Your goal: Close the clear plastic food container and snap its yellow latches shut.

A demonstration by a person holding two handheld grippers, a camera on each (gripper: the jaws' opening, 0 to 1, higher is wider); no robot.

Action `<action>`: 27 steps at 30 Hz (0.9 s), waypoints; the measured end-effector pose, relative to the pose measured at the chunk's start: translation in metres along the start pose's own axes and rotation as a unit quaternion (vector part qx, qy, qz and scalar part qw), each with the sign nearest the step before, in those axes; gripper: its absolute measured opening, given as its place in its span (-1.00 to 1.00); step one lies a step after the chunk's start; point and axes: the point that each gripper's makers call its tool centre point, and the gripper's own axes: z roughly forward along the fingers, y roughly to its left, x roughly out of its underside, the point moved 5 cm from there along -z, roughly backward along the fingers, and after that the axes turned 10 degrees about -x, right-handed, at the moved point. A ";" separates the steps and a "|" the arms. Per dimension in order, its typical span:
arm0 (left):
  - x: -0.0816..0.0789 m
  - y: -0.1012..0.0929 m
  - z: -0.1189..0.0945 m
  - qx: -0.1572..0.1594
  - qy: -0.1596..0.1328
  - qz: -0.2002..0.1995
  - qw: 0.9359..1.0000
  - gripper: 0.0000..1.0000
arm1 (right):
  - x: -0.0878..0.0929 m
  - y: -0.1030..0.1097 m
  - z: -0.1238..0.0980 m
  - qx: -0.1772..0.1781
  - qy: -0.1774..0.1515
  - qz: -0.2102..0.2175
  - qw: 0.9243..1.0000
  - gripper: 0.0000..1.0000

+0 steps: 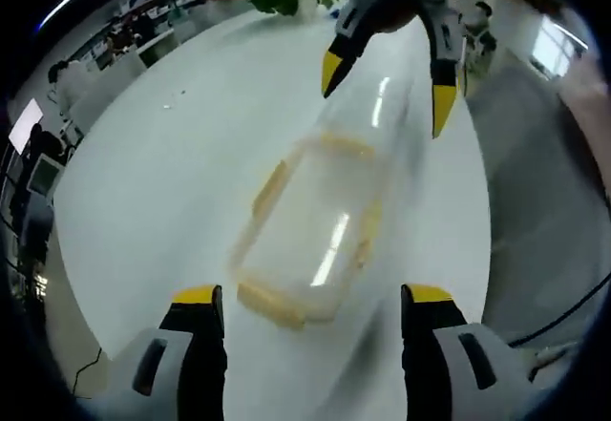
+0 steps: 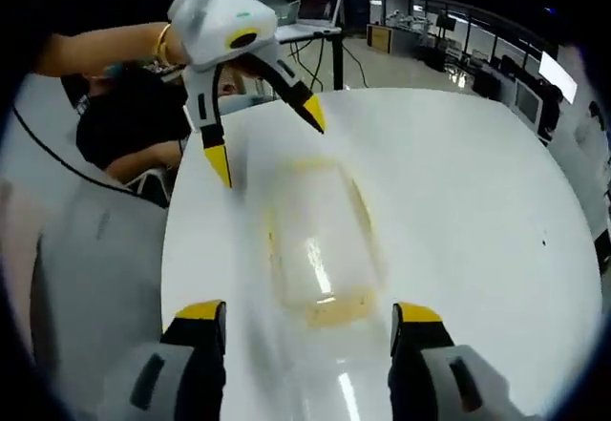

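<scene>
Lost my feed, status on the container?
Left gripper open, right gripper open. Clear container between them on the white table, untouched. Nothing blocking.

Two facing views from opposite ends of the container (image 1: 310,235).

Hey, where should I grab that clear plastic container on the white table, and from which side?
Judging by its long, narrow shape, grip the container across its two long sides, coming down from above with jaws spread wider than its width. The yellow latches sit along the edges, so pads should probably land on clear wall between them.
</scene>
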 end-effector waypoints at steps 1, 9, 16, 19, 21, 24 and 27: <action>-0.001 0.000 0.000 0.002 0.000 -0.009 1.000 0.43 | 0.001 -0.001 0.003 0.000 0.004 0.003 1.000 0.39; 0.007 0.007 0.018 0.013 0.024 0.019 0.999 0.48 | 0.008 -0.009 0.024 0.003 0.044 0.003 0.999 0.38; 0.013 0.003 0.028 0.026 0.040 0.048 0.998 0.43 | 0.009 -0.011 0.034 -0.002 0.060 -0.012 0.998 0.31; 0.013 0.005 0.029 0.027 0.042 0.049 0.998 0.41 | 0.010 -0.012 0.036 -0.003 0.066 -0.015 0.998 0.26; 0.013 0.007 0.031 0.028 0.037 0.036 0.998 0.40 | 0.012 -0.013 0.035 -0.007 0.075 -0.020 0.997 0.27; 0.015 0.008 0.032 0.031 0.039 0.033 0.998 0.37 | 0.016 -0.017 0.034 -0.005 0.084 -0.024 0.996 0.17; 0.019 0.008 0.035 0.029 0.045 0.038 0.998 0.36 | 0.022 -0.020 0.034 -0.002 0.106 -0.033 0.994 0.04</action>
